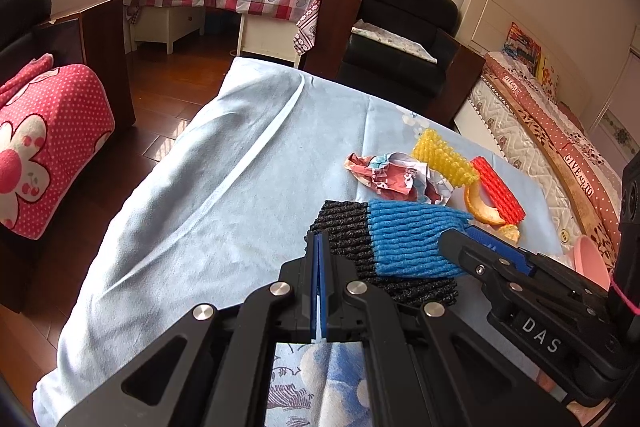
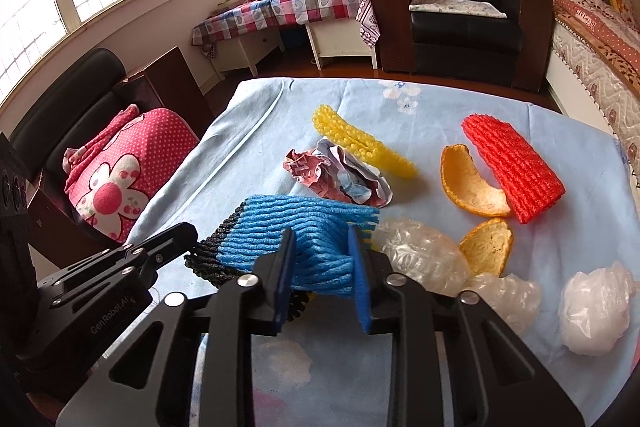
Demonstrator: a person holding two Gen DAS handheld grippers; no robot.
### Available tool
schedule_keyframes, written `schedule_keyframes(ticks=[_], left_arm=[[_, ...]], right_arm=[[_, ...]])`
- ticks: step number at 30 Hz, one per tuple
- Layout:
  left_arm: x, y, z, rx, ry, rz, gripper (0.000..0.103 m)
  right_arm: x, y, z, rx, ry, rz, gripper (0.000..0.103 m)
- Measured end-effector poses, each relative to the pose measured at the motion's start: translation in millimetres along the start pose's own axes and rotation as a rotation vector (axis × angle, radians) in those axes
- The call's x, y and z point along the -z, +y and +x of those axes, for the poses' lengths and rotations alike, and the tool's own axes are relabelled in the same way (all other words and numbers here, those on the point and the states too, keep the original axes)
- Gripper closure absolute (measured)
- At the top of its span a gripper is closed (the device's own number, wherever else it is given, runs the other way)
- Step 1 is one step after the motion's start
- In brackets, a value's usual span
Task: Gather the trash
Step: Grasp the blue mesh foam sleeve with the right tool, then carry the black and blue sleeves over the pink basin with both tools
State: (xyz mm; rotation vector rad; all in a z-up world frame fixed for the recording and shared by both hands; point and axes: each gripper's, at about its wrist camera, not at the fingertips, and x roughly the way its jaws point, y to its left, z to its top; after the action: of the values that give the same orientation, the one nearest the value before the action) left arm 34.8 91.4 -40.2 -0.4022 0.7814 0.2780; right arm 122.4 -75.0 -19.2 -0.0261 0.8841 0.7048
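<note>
Trash lies on a table under a light blue cloth (image 2: 500, 95). My right gripper (image 2: 322, 259) is shut on a blue foam net (image 2: 304, 231), which lies over a black foam net (image 2: 216, 251). My left gripper (image 1: 319, 255) is shut and empty, its tips at the black net's (image 1: 344, 223) edge; the blue net (image 1: 412, 239) is just to its right. Beyond lie crumpled paper (image 2: 340, 179), a yellow foam net (image 2: 360, 143), a red foam net (image 2: 516, 163), orange peels (image 2: 468, 183) and clear plastic wads (image 2: 424, 251).
A pink dotted cushion (image 2: 116, 183) sits on a chair at the left. A black armchair (image 2: 460, 7) and a checked-cloth desk (image 2: 288, 7) stand behind. A bed (image 1: 560, 147) is at the right. A pink bowl (image 1: 590, 259) shows at the table's right edge.
</note>
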Motion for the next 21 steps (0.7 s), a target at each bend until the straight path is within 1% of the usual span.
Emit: schedule_keyframes(ticks=[6, 14, 21], left_arm=[[1, -4, -6, 0.005, -0.009, 0.012, 0.103], [5, -13, -19, 0.012, -0.027, 0.030, 0.103], [5, -29, -39, 0.030, -0.065, 0.071, 0.103]], right_arm=[[1, -3, -11, 0.008, -0.029, 0.008, 0.086], [3, -17, -35, 0.026, -0.080, 0.045, 0.086], [7, -27, -70, 0.039, -0.146, 0.087, 0.087]])
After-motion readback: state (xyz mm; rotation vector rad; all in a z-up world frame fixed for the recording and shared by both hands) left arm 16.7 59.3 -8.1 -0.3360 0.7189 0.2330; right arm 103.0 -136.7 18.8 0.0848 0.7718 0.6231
